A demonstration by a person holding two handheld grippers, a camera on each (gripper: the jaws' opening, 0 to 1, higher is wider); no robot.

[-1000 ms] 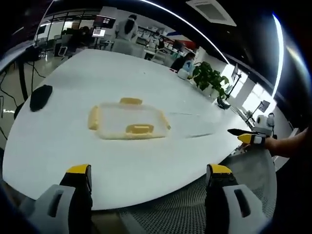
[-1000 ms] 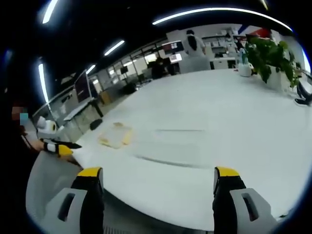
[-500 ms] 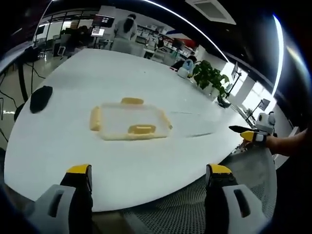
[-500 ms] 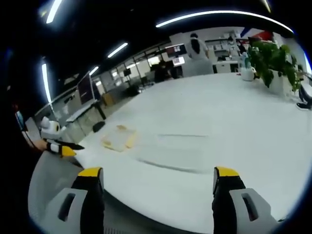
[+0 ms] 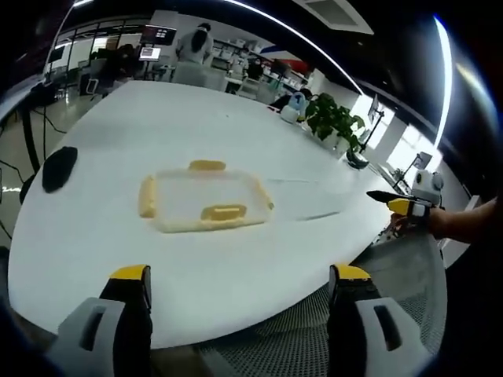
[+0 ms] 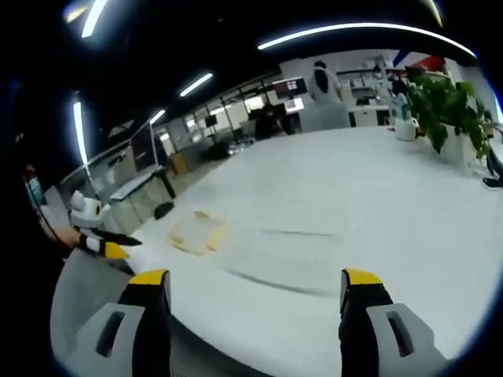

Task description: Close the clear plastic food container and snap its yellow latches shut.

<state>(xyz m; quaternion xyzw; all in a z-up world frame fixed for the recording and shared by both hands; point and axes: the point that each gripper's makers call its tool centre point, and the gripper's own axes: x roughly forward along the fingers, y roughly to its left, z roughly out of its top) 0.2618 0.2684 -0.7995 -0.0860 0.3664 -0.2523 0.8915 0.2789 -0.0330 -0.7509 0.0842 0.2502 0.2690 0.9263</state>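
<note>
Both grippers stand wide open and hold nothing: the left gripper (image 5: 240,283) and the right gripper (image 6: 255,287) each show two yellow-tipped jaws spread far apart over the near edge of the white table (image 5: 118,236), touching neither the table nor the container. In the left gripper view the clear plastic food container (image 5: 203,200) lies flat on the table, well ahead of the jaws, with yellow latches (image 5: 222,212) on its sides. Its clear lid (image 5: 310,196) stretches off beside it, faint against the white top and hard to outline. A black object (image 5: 57,167) lies near the far table edge. In the right gripper view the container is small and blurred.
</note>
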